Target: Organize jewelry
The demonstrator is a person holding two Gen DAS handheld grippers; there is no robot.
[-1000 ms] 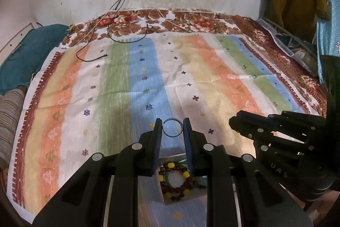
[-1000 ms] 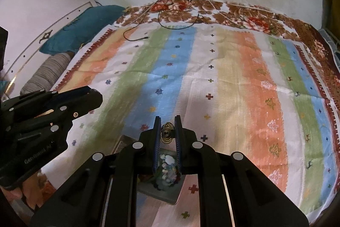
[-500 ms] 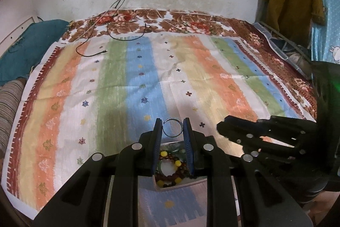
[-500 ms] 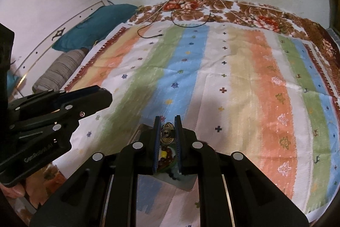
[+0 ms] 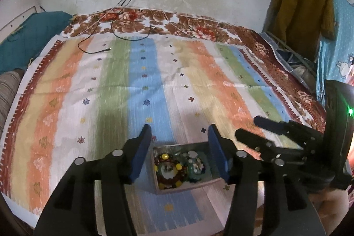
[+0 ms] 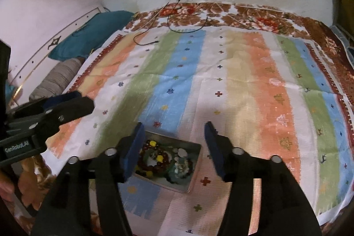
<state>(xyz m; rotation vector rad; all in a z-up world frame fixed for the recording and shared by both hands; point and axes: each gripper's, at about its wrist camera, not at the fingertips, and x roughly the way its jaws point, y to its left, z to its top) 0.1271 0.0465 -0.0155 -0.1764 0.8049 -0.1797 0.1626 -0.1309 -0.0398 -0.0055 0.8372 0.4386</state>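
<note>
A small metal box [image 5: 154, 183] lies on the striped bedspread near its front edge. It holds a red-and-yellow bead bracelet [image 5: 169, 171] and a pale green and white piece [image 5: 194, 166]. My left gripper [image 5: 179, 132] is open and empty above the box. My right gripper [image 6: 173, 128] is also open and empty above the same box [image 6: 194, 167], where the bead bracelet [image 6: 152, 158] shows too. The right gripper shows in the left wrist view [image 5: 272, 132], and the left gripper in the right wrist view [image 6: 55, 110].
The striped bedspread [image 5: 154, 85] covers a bed against a white wall. Black cables [image 5: 124, 37] trail from a wall socket onto its far side. A teal pillow [image 5: 26, 37] lies at the left. Clothes [image 5: 303, 6] hang at the right.
Both grippers have opened. The ring held in the left one and the small ornament held in the right one are gone from between the fingers. Both views shifted slightly over the box.
</note>
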